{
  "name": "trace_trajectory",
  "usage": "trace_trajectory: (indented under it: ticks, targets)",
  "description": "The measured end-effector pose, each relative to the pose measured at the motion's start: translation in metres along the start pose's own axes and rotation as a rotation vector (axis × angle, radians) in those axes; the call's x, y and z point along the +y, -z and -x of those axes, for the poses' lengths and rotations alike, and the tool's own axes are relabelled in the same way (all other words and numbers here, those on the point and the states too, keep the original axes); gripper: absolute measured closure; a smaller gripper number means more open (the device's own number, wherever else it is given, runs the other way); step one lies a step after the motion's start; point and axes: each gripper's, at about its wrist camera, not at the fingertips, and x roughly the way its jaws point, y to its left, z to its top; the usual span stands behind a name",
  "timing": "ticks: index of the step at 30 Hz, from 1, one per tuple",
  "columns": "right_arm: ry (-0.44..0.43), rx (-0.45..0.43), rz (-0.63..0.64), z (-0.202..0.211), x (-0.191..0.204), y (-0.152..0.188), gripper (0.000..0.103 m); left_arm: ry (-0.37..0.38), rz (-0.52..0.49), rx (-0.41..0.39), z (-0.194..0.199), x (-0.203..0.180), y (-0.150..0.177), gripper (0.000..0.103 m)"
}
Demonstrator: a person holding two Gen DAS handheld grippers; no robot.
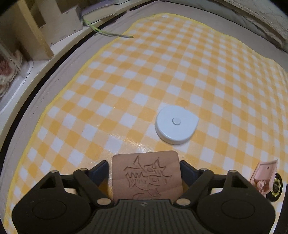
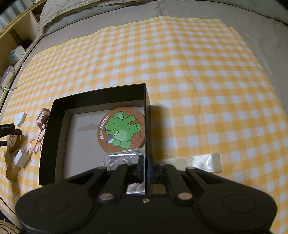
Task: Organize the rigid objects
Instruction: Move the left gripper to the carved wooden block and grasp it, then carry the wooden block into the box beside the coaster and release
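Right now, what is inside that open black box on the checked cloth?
Inside the open black cardboard box lie a round cork coaster with a green bear and a clear plastic case. The right gripper covers the box's near corner.

We've got a yellow-and-white checked cloth (image 2: 198,75) spread flat over a grey bedsheet (image 2: 189,10), glossy enough to catch the light near us. On the far left there's a light wooden shelf unit (image 1: 27,36) with books and small boxes in its cubbies. A rumpled grey pillow (image 2: 59,16) lies at the far edge.
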Motion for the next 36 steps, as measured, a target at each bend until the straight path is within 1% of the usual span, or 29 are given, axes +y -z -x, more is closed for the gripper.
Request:
trace_trajectory:
  ticks: [2, 4, 9, 11, 14, 18, 22, 29, 33, 36]
  targets:
    - [0.000, 0.001, 0.001, 0.000, 0.000, 0.000, 0.099, 0.004, -0.006, -0.002, -0.001, 0.001, -0.001, 0.021]
    - [0.001, 0.002, 0.001, 0.000, 0.000, 0.000, 0.099, 0.016, -0.012, -0.006, 0.000, 0.002, -0.001, 0.026]
    - [0.008, 0.003, 0.012, -0.001, 0.001, -0.001, 0.099, 0.034, -0.011, -0.011, 0.003, 0.002, -0.004, 0.026]
    - [0.009, 0.004, 0.017, -0.002, 0.001, -0.001, 0.099, 0.048, -0.003, -0.025, 0.009, 0.003, -0.005, 0.026]
    - [0.007, 0.005, 0.013, -0.002, 0.001, -0.001, 0.099, 0.083, -0.004, -0.068, 0.025, 0.001, -0.006, 0.026]
    - [0.012, 0.004, 0.020, -0.002, 0.001, -0.001, 0.099, 0.166, -0.020, -0.110, 0.049, -0.008, -0.004, 0.027]
    - [0.017, 0.004, 0.028, -0.003, 0.002, -0.002, 0.099, 0.255, -0.057, -0.124, 0.071, -0.027, 0.002, 0.027]
    - [0.018, 0.004, 0.029, -0.003, 0.002, -0.002, 0.099, 0.397, -0.157, -0.168, 0.114, -0.074, 0.021, 0.027]
    - [0.019, 0.004, 0.028, -0.003, 0.003, -0.002, 0.099, 0.496, -0.211, -0.172, 0.137, -0.103, 0.035, 0.027]
    - [0.018, 0.004, 0.027, -0.004, 0.004, -0.002, 0.099, 0.553, -0.254, -0.162, 0.150, -0.126, 0.048, 0.027]
